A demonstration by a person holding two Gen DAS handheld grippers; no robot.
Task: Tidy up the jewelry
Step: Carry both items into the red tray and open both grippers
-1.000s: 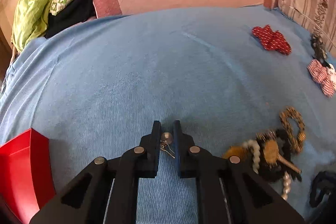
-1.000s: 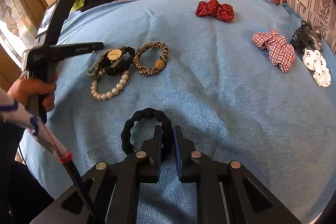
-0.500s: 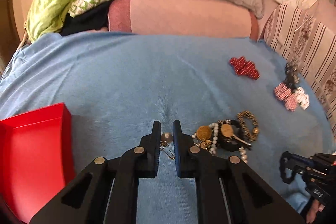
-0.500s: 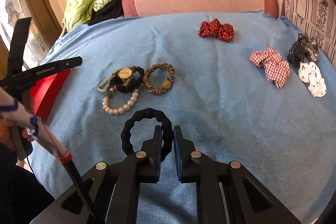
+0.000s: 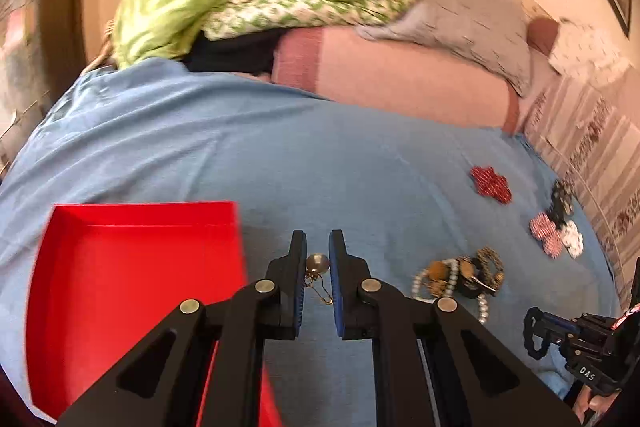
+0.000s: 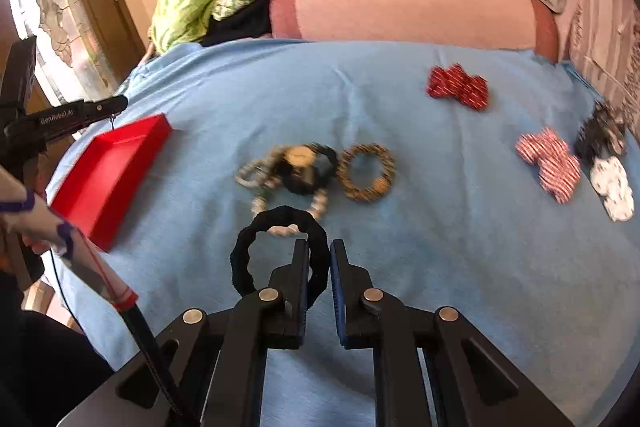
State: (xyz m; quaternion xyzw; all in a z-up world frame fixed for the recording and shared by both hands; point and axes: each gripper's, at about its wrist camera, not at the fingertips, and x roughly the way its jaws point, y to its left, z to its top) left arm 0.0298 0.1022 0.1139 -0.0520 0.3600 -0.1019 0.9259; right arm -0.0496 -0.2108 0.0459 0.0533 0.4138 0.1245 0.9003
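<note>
The left gripper (image 5: 318, 263) is clamped on a small earring (image 5: 317, 262), just beside the right edge of the red tray (image 5: 132, 267) on the blue blanket (image 5: 280, 155). The right gripper (image 6: 319, 267) is clamped on a black scrunchie (image 6: 260, 227), near the bracelet pile (image 6: 300, 167) in the blanket's middle

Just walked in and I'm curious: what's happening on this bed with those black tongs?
A person is sorting jewelry on the blue blanket with a clamp tool in each hand. The left gripper pinches a small earring beside the red tray. The right gripper grips a black hair tie. Bracelets and scrunchies lie loose on the blanket.
</note>
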